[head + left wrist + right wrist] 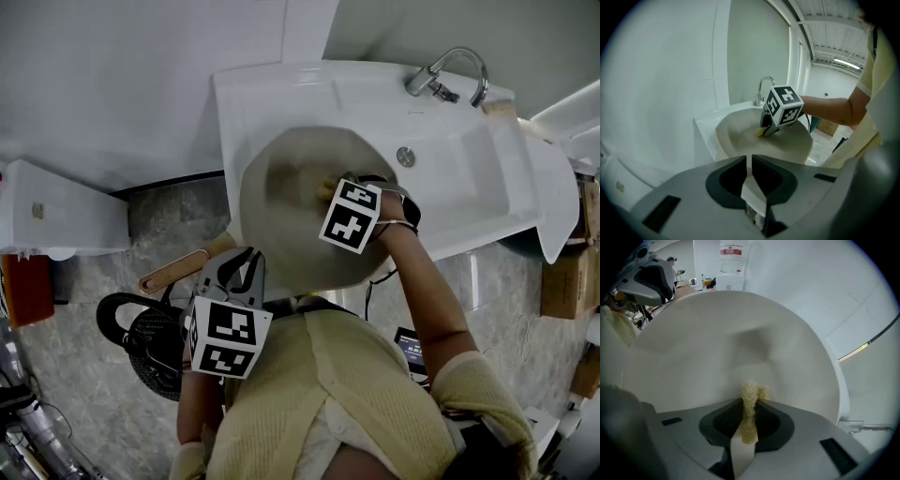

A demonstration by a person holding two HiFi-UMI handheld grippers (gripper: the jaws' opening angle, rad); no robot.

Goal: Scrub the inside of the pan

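A pale round pan is held over the white sink, its wooden handle sticking out to the lower left. My left gripper clamps the pan's near rim beside the handle; in the left gripper view its jaws stand almost together on a thin pale edge. My right gripper reaches into the pan, shut on a yellow fibrous scrubber whose tuft presses on the pan's inner surface. The scrubber also shows under the right gripper's marker cube.
A chrome faucet and a drain sit at the sink's back right. A white fixture stands at the left, a black object lies on the floor below the handle, and cardboard boxes stand at the right.
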